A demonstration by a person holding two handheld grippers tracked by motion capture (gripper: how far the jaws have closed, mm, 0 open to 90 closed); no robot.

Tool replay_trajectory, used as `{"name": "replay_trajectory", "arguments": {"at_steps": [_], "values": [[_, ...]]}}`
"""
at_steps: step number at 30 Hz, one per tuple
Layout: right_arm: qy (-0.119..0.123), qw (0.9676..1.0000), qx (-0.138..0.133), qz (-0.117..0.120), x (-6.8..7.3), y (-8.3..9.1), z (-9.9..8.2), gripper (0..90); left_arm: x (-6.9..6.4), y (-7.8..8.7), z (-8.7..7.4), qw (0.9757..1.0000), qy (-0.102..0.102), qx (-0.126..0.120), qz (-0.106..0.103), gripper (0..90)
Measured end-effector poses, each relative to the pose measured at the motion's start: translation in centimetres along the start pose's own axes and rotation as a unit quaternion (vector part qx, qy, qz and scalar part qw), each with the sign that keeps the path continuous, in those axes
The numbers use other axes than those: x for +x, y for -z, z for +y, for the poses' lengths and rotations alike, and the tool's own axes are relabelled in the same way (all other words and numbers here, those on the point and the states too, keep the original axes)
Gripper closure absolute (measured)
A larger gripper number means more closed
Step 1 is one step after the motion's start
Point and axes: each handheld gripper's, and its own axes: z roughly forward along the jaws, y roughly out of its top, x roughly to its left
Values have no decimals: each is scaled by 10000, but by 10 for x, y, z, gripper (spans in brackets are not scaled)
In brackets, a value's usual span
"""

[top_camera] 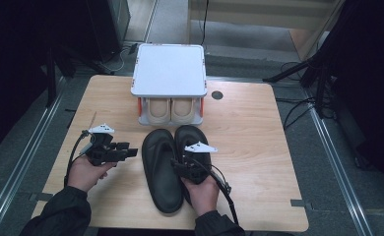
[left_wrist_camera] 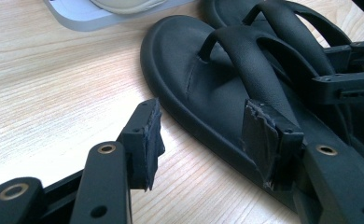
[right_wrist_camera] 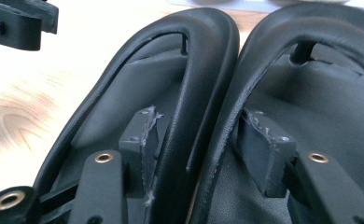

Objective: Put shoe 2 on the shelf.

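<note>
Two black sandals lie side by side in the middle of the table, the left sandal [top_camera: 159, 167] and the right sandal [top_camera: 192, 137], toes pointing away. My right gripper [top_camera: 180, 164] hovers low over them, open. In the right gripper view its jaws [right_wrist_camera: 201, 135] straddle the two touching inner rims, one pad inside the left sandal [right_wrist_camera: 124, 93], the other inside the right sandal [right_wrist_camera: 334, 93]. My left gripper [top_camera: 128, 152] is held open just left of the left sandal. Its right pad [left_wrist_camera: 264, 140] is close to that sandal's [left_wrist_camera: 203, 88] edge, with nothing gripped.
A small shoe rack [top_camera: 169, 69] with a white top stands at the table's back, with a beige pair of shoes [top_camera: 173, 110] on its lower level. A round cable hole [top_camera: 217, 95] sits to its right. Bare wood [top_camera: 259, 142] spreads on the right side.
</note>
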Motion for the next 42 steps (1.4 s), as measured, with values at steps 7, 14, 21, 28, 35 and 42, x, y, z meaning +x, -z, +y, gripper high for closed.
{"name": "replay_trajectory", "arguments": {"at_steps": [7, 14, 21, 28, 35, 42], "values": [[-120, 9999, 69, -84, 3, -7, -2, 533, 2, -3, -1, 9999, -6, 134, 1, 475], [-21, 9998, 36, -193, 5, -7, -3, 578, 2, -3, -1, 9999, 34, 98, -1, 475], [-310, 9994, -27, -160, -1, -5, -4, 702, 3, -3, -1, 9999, 28, 126, -3, 475], [-390, 9992, 2, -124, -3, -4, -3, 744, 3, -3, -1, 9999, 24, 121, -8, 475], [-450, 9989, 78, -59, -9, -2, -1, 763, 3, -3, 0, 9999, 30, 104, 8, 475], [-493, 9987, 122, 95, -12, 3, 1, 765, 6, -1, 0, 10000, 62, 62, 14, 471]]}}
